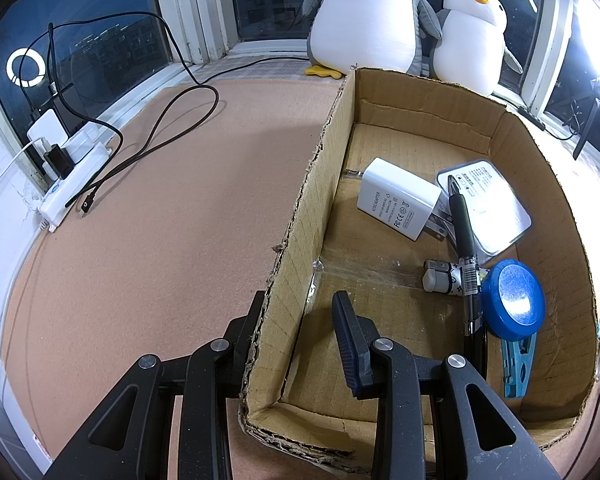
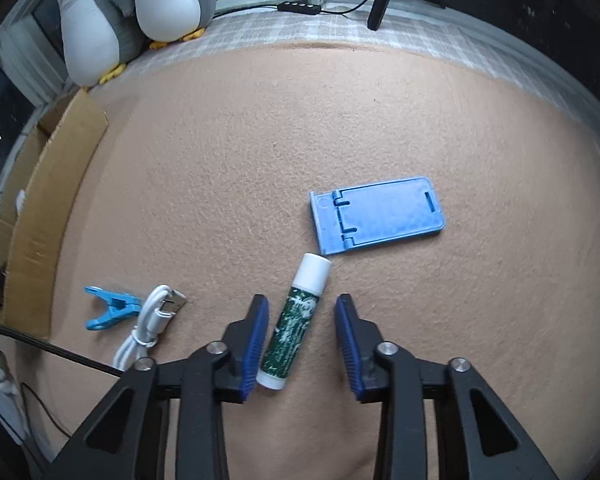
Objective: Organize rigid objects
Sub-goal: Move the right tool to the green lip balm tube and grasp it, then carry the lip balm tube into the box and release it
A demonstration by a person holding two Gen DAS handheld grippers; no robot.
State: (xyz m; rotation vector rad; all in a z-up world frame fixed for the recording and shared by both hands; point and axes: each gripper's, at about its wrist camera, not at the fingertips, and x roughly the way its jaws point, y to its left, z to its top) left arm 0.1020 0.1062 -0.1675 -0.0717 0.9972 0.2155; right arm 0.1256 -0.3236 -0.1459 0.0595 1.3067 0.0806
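Two plush penguins (image 1: 404, 20) sit by the window, top centre; a white power strip (image 1: 74, 184) with black cables (image 1: 140, 148) lies far left.

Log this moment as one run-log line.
left gripper: open, straddling cardboard box wall | right gripper: open around lip balm tube | phone stand, clip, USB cable: on mat

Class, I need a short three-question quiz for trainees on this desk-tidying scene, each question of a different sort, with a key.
1. True or false: the right gripper is shut on the lip balm tube.
2. Which lies inside the cardboard box? A) blue phone stand B) white power adapter C) white USB cable
3. Fill in: the left gripper straddles the box's ____.

Key: 1 false, it is open around the tube; 2 B; 3 wall.
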